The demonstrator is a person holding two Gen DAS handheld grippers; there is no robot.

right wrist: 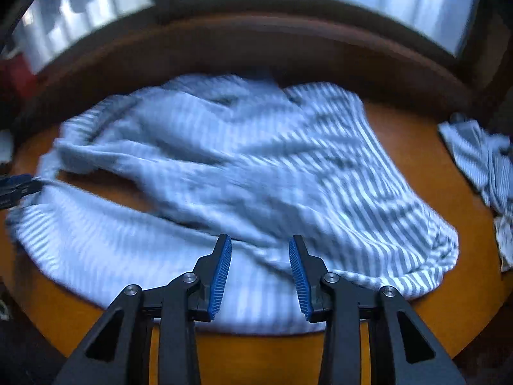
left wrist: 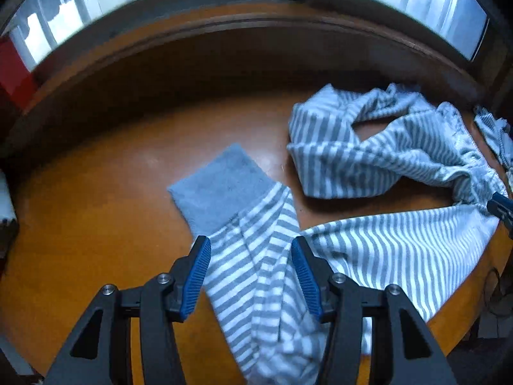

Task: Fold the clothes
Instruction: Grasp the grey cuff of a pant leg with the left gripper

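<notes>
Left gripper [left wrist: 251, 253]: we see its blue pads standing apart, with the striped sleeve passing between them; neither pad presses the cloth that we can make out.
Right gripper [right wrist: 260, 253]: jaws parted over the cloth, nothing pinched between the pads.
Hidden or unclear: the right wrist view is smeared by motion, so we cannot read the folds just ahead of the right gripper. The sleeve's lower end is cut off behind the left gripper's fingers.
Striped garment [left wrist: 400, 247]: white with grey stripes, lying rumpled on the table, under and ahead of both grippers.
Sleeve [left wrist: 263, 276]: runs from below the left gripper forward, ending in a plain grey cuff [left wrist: 221, 189] flat on the wood just beyond the pads.
Bunched part [left wrist: 378, 147]: farther ahead and to the right of the left gripper, twisted around a gap that shows the wood.
Second striped cloth [right wrist: 481, 160]: far right of the right gripper, apart from the main garment, partly cut off.
Table [left wrist: 112, 192]: round, orange-brown wood, bearing the garments.
Window [left wrist: 416, 3]: beyond the table's far edge, blurred.
</notes>
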